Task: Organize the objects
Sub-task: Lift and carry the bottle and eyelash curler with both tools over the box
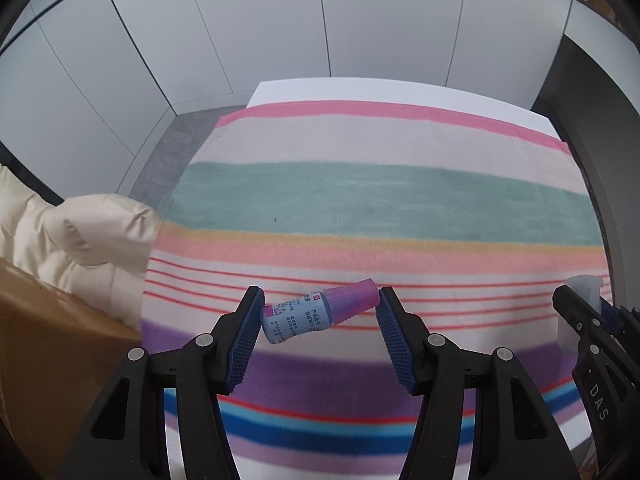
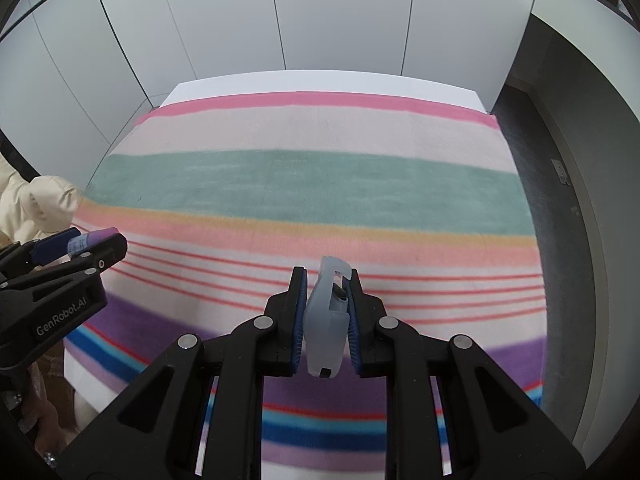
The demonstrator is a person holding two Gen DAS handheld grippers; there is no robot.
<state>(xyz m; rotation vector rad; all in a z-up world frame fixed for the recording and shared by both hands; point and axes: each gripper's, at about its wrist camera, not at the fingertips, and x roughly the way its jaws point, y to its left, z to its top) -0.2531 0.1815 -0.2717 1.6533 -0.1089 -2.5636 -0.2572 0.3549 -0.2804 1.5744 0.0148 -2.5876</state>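
I had the small dropper bottle (image 1: 320, 314) lying crosswise between the pads of my left tool (image 1: 322, 320), its pink cap (image 1: 358, 300) against the right pad and its blue, label-printed base against the left pad. The bottle sat tilted, cap end higher, and hung above the striped cloth (image 1: 380, 196) rather than resting on it. That tool stood at a middling width, clamped on the bottle end to end, and pointed steeply down at the cloth.

In my right tool (image 2: 326, 312) I held a pale, translucent plastic case (image 2: 326, 320), upright and edge-on between the blue pads, with a hooked top rising past the fingertips and a small dark slot showing near its upper edge. The pads pressed it from both sides, the jaws nearly together. This tool also angled steeply down over the cloth.

From the left view, the right tool (image 1: 592, 312) showed at the right edge with the pale case (image 1: 582, 288) poking up; from the right view, the left tool (image 2: 80, 248) showed at the left edge, the bottle's cap (image 2: 105, 236) just visible.

The cloth, banded in pink, green, orange, purple and blue, covered a white tabletop (image 2: 320, 80). A cream padded sleeve (image 1: 80, 240) and a brown box (image 1: 48, 344) sat at the left. Pale wall panels (image 1: 260, 20) stood behind.
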